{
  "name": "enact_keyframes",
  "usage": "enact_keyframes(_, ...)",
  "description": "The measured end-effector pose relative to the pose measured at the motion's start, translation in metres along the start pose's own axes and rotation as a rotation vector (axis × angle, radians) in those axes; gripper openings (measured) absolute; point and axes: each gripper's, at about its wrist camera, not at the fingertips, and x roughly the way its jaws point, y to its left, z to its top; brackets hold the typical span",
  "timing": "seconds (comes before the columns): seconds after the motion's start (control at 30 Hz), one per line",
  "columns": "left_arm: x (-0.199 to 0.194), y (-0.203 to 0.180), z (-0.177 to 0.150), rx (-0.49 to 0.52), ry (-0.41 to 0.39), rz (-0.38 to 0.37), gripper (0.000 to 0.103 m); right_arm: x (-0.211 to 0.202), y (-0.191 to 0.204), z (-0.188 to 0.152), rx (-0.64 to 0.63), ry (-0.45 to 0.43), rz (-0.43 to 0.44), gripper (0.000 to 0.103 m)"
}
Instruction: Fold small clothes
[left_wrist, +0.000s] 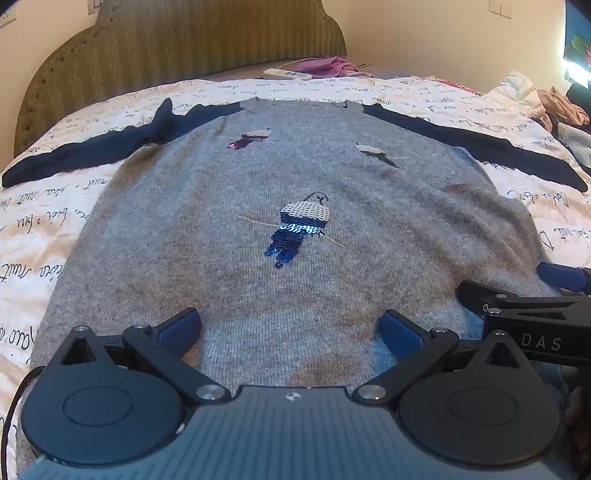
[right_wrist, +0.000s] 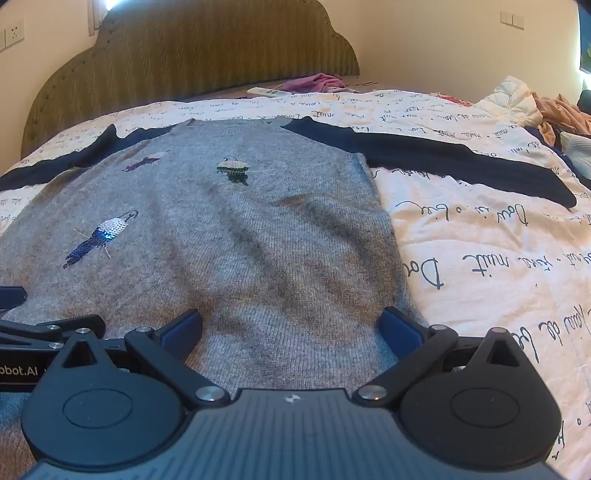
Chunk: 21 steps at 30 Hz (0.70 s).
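Grey sweater (left_wrist: 207, 236) — navy sleeves (left_wrist: 476, 144), sequin birds (left_wrist: 301, 225)

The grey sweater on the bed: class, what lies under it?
The sweater lies flat on a cream quilt printed with handwriting, which shows all around it. Whatever sits directly beneath the knit is covered and cannot be seen.

My view of the grey sweater (left_wrist: 295, 280) loses its hem under the left gripper (left_wrist: 291, 328), right gripper (right_wrist: 291, 328) covers it likewise, left sleeve end (right_wrist: 11, 181) cut by the frame edge, pile of clothes (left_wrist: 554, 107) at right cropped, white item by the headboard (left_wrist: 286, 74) too small to identify
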Motion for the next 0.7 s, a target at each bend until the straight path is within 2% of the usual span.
enact_keyframes(0.37,0.001,0.008,0.018,-0.008,0.038,-0.01,0.103,0.0,0.002,0.0,-0.007,0.005,-0.006,0.103)
enact_keyframes(0.43,0.001,0.003,0.009,-0.002,0.021,-0.004,0.103,0.0,0.001,0.0,-0.007,0.005,-0.006,0.103)
enact_keyframes(0.7,-0.005,0.008,0.01,-0.018,0.016,-0.018,0.103,0.0,0.0,0.0,-0.007,0.004,-0.006,0.103)
